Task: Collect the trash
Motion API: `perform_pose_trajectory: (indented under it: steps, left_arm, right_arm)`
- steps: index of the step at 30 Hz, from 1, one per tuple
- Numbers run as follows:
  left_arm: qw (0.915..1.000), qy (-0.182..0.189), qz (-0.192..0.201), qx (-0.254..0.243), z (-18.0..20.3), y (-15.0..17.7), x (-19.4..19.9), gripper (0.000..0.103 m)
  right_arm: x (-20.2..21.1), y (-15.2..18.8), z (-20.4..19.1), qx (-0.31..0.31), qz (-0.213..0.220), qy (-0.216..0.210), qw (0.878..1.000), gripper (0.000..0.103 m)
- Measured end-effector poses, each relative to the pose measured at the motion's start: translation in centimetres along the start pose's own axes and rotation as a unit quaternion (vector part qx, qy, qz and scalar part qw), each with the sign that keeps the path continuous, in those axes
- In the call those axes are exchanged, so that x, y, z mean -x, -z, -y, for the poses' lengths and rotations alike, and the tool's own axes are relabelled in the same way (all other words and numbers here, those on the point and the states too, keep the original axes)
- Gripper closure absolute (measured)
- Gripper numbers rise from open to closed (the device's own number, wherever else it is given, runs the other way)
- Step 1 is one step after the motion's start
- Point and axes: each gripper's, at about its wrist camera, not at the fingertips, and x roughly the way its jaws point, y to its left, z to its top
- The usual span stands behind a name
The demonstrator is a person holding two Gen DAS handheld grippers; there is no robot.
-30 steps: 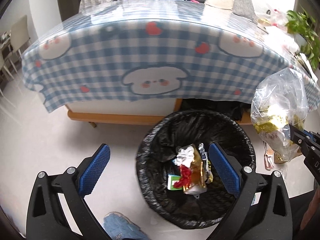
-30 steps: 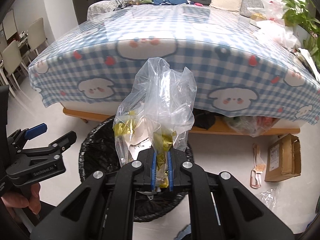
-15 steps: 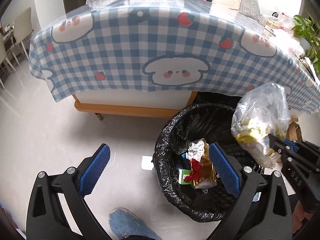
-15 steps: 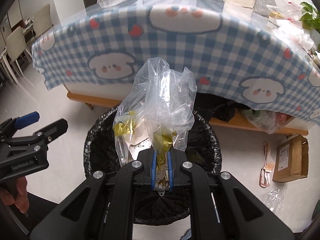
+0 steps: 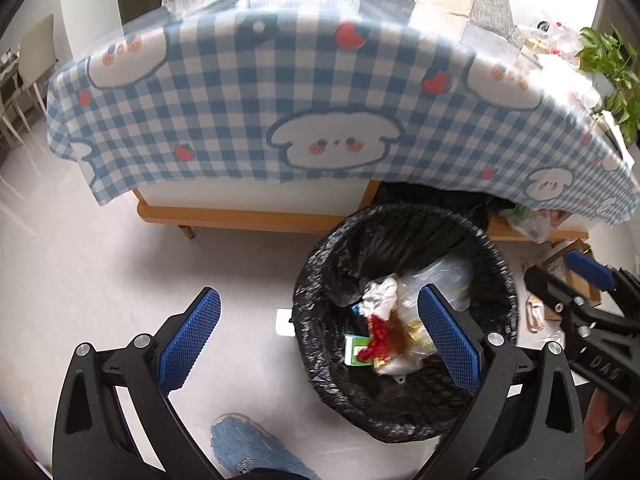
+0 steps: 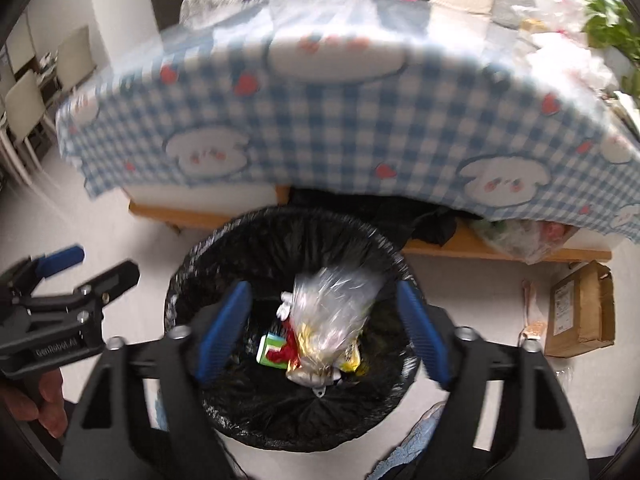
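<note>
A bin with a black liner point(image 5: 320, 248) point(image 6: 192, 264) stands on the floor in front of the table. My right gripper point(image 6: 322, 292) hangs over it, its jaws opening, nothing pressed between the pads. The clear plastic bag point(image 6: 332, 308) point(image 5: 440, 280), blurred, lies free in the bin on a green carton point(image 6: 272, 350), a red wrapper point(image 5: 376, 340) and crumpled white paper point(image 5: 380, 296). My left gripper point(image 5: 316, 320) is open and empty beside the bin's left rim. It shows from the side point(image 6: 92, 268) in the right wrist view, and the right gripper point(image 5: 560, 276) shows likewise in the left wrist view.
A table with a blue checked cloth point(image 5: 320, 100) on a wooden frame point(image 5: 240, 216) overhangs the far side of the bin. A cardboard box point(image 6: 580, 312) and loose wrappers lie on the floor to the right. A blue shoe point(image 5: 256, 448) is near my left gripper.
The right gripper, shut on the clear bag before, has opened and the bag has dropped into the bin. Both grippers have come a little closer over the bin.
</note>
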Motion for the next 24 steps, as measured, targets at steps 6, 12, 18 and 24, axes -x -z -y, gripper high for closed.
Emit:
perform_pose_trajectory:
  steps: [6,12,18,24]
  left_arm:
    - [0.9994,0.009,0.033,-0.01,1.8,-1.9,4.4,0.006]
    - [0.9976,0.016,0.066,-0.01,3.1,-3.6,8.8,0.006]
    - [0.9963,0.021,0.082,-0.016,3.7,-3.8,11.4,0.006]
    - [0.9966,0.015,0.079,-0.017,3.8,-3.8,11.4,0.006]
  right_arm:
    - [4.8,-1.8,2.5,-0.036,0.045,0.012,0.998,0.008]
    - [8.9,-2.8,3.6,-0.038,0.077,0.02,0.996,0.008]
    - [11.6,-3.0,3.4,-0.027,0.091,0.03,0.995,0.008]
    - [11.8,-3.0,3.1,-0.023,0.092,0.036,0.995,0.008]
